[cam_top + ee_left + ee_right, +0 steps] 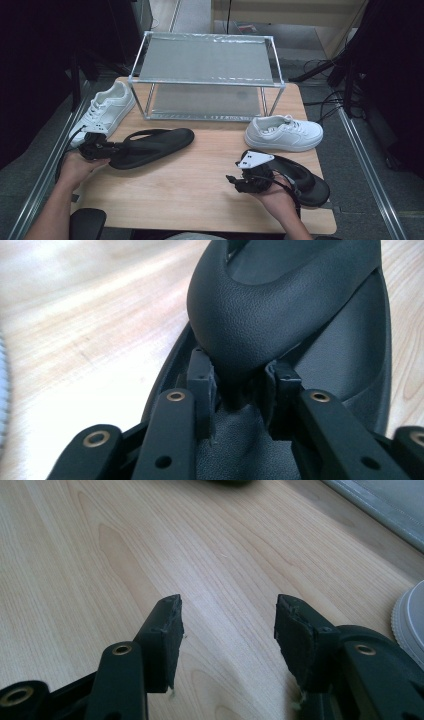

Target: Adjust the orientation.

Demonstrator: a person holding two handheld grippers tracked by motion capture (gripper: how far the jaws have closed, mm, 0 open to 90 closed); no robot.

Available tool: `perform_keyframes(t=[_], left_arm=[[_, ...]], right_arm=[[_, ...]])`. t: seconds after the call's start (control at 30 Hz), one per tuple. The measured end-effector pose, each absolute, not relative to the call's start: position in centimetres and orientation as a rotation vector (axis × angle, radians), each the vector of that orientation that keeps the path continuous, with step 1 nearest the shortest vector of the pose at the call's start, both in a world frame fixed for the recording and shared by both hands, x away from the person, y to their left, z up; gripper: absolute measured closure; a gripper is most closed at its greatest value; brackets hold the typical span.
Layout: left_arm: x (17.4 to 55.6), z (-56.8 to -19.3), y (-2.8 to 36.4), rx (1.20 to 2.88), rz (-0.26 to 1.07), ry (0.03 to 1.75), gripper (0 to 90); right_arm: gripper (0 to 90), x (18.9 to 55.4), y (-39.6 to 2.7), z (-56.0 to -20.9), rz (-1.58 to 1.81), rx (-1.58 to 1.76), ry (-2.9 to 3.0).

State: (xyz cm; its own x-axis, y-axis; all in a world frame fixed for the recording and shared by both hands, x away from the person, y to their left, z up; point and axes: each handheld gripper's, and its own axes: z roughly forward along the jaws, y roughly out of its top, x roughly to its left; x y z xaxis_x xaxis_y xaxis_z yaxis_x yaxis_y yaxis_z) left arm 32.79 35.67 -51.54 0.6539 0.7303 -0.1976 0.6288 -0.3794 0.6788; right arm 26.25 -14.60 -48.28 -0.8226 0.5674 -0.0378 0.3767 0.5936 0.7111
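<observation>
From the high view I count two white sneakers (283, 132), two black sandals and one metal rack (207, 75) on the table (200, 185). My left hand-held gripper (116, 147) lies low, at the left sandal (150, 146). In the left gripper view its pads (201, 375) flank the strap (240, 325), touching both sides. In the right gripper view my right hand-held gripper (227, 617) gapes wide over bare wood.
</observation>
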Motion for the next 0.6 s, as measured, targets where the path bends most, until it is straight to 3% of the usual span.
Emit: perform_keyframes(t=[0.3,0.6], left_arm=[[32.4,-50.2,35.4,2.068,0.176,0.969,74.4],[32.3,-49.7,33.4,2.121,0.151,0.892,75.5]], right_arm=[[46.3,26.3,-14.5,-48.3,1.053,0.776,2.566],[46.3,26.3,-14.5,-48.4,1.047,0.773,2.567]])
